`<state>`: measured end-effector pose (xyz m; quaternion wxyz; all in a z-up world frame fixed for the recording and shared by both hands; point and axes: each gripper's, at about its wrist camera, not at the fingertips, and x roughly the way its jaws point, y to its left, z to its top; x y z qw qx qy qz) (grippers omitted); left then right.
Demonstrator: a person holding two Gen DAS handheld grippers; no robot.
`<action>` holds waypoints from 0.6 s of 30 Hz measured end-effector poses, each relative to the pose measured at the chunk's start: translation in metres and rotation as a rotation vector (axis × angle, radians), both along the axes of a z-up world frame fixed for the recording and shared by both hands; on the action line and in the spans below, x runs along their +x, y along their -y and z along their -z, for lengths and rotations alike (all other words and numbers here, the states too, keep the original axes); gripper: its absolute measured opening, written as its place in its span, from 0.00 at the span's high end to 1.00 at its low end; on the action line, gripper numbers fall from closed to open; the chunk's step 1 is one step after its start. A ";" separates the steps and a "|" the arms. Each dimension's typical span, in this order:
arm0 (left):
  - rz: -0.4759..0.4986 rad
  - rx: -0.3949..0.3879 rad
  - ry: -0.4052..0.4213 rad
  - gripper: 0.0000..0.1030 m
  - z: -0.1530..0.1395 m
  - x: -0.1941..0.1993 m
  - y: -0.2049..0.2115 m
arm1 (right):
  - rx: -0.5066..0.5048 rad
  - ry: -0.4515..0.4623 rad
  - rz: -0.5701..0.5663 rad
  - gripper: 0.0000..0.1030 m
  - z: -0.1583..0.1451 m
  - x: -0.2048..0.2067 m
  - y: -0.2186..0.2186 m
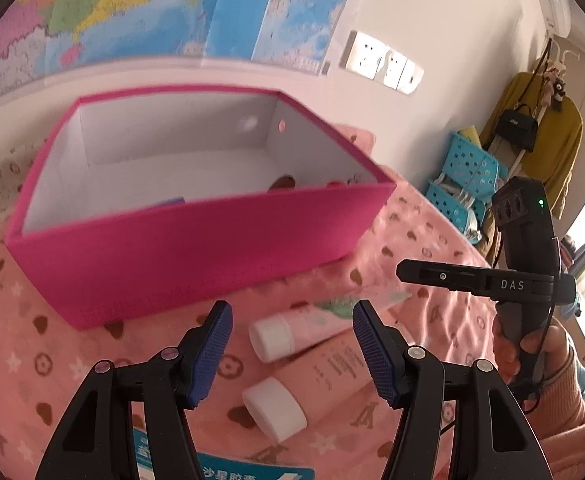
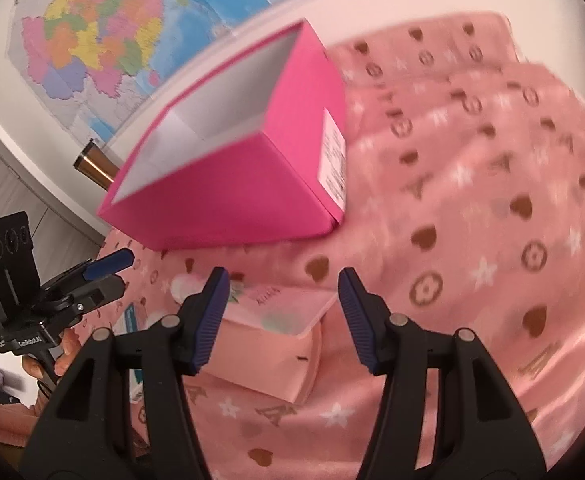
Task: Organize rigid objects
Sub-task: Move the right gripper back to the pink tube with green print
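A bright pink open box (image 1: pixel 196 236) with a white inside sits on the pink patterned blanket (image 1: pixel 24 344); a few small items lie in it. It also shows in the right wrist view (image 2: pixel 228 184). Two pink tubes with white caps (image 1: pixel 316 372) lie in front of the box. My left gripper (image 1: pixel 292 328) is open and empty just above them. My right gripper (image 2: pixel 280 292) is open and empty over the tubes' flat ends (image 2: pixel 276 320). The right gripper also shows in the left wrist view (image 1: pixel 476 278).
A blue and white packet (image 1: pixel 228 468) lies at the near edge under the left gripper. Blue perforated baskets (image 1: pixel 464 184) and a coat rack (image 1: pixel 532 136) stand at the right. A map (image 2: pixel 104 24) hangs on the wall behind. A bronze cylinder (image 2: pixel 96 164) lies left of the box.
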<state>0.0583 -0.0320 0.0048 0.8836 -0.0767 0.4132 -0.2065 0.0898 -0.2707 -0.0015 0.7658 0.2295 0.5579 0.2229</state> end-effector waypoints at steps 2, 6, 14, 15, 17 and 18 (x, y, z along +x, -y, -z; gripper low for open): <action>-0.002 0.000 -0.013 0.39 0.005 -0.001 0.001 | 0.012 -0.025 0.006 0.43 0.007 -0.002 0.002; 0.002 -0.011 -0.050 0.39 0.014 0.001 0.002 | 0.034 -0.055 0.003 0.43 0.015 -0.005 0.003; 0.016 -0.024 -0.083 0.39 0.023 0.001 0.006 | 0.080 -0.059 -0.021 0.43 0.023 -0.007 -0.003; 0.018 -0.027 -0.088 0.39 0.024 0.002 0.006 | 0.085 -0.060 -0.031 0.45 0.024 -0.008 -0.005; 0.019 -0.032 -0.095 0.39 0.026 0.003 0.007 | 0.075 -0.051 -0.037 0.53 0.025 -0.008 -0.008; 0.018 -0.034 -0.098 0.39 0.027 0.003 0.006 | 0.079 -0.052 -0.044 0.56 0.027 -0.009 -0.010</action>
